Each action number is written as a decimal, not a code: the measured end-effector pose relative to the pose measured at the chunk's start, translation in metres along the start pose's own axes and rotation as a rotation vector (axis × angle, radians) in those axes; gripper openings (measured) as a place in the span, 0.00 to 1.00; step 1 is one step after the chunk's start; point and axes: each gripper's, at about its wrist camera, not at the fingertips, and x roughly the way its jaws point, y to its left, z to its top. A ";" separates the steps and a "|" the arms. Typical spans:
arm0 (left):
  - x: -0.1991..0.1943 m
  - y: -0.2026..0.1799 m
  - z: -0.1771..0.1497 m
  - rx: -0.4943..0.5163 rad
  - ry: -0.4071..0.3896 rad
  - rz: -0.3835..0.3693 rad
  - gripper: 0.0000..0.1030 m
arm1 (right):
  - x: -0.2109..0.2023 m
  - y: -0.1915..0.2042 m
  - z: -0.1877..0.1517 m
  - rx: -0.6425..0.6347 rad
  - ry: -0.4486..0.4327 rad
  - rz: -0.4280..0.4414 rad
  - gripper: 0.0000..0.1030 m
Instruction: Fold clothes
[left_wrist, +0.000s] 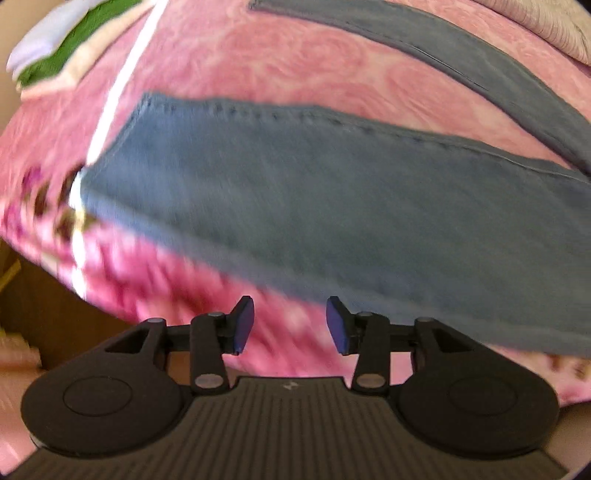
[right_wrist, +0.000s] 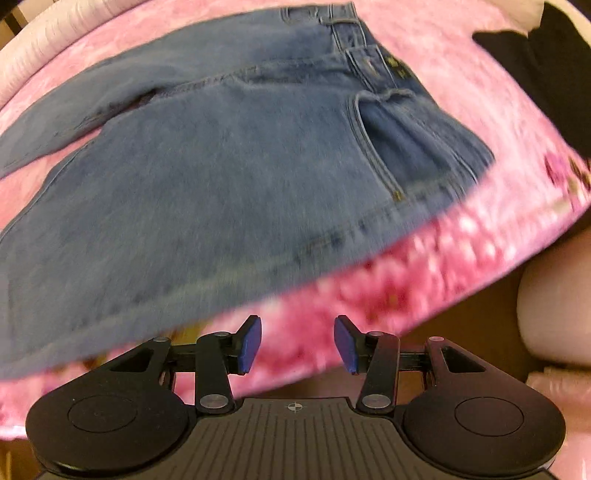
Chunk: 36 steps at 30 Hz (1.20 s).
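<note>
In your left wrist view, your left gripper has its blue pads apart with nothing between them. The jeans lie spread on the pink bedspread just ahead of it, one leg running across the frame with its hem to the left, the other leg farther back. The near edge of that leg sits just beyond the right pad. A folded stack in green and white rests at the far left.

In your right wrist view, your right gripper is likewise parted and holding nothing. The jeans lie ahead and left of it, waistband and pocket toward the right, near the bed's edge.
</note>
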 end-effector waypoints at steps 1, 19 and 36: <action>-0.011 -0.007 -0.007 -0.003 0.011 -0.013 0.38 | -0.010 -0.001 -0.005 0.000 0.002 0.024 0.46; -0.221 -0.089 -0.103 0.090 -0.212 -0.140 0.44 | -0.203 -0.047 -0.042 -0.181 -0.212 0.144 0.55; -0.303 -0.081 -0.144 0.116 -0.310 -0.123 0.48 | -0.273 -0.053 -0.085 -0.235 -0.250 0.185 0.57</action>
